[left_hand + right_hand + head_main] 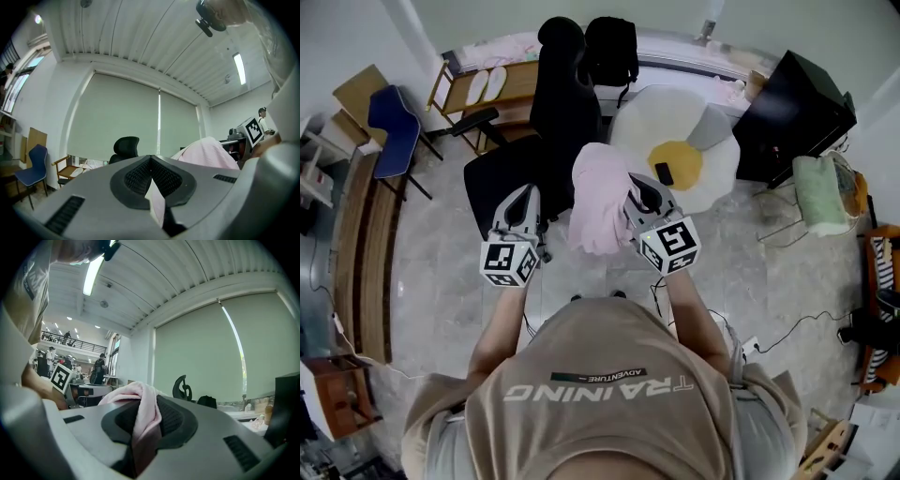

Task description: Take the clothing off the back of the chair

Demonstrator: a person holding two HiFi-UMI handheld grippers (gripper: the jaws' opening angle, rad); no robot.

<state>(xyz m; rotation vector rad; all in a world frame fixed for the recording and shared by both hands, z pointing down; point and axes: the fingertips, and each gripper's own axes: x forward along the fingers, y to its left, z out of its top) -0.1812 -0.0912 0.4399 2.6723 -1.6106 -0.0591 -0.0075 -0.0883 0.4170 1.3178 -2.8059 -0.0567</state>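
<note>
Hanging between the two claws, a pink garment (598,197) is held in the air, just in front of the black office chair (558,103) and above the grey floor (441,272). The left claw (525,195) is pressed together on a thin edge of the garment: in the left gripper view a pale sliver of cloth is pinched between the dark pads (135,179), with the rest of the fabric bunched to the right. The right claw (639,186) is closed on a thicker fold, which is seen bulging up between its pads (171,419) in the right gripper view. Whether the cloth touches the chair's back cannot be told. A white rug with a yellow centre (717,173) is spread on the floor beside the chair.
</note>
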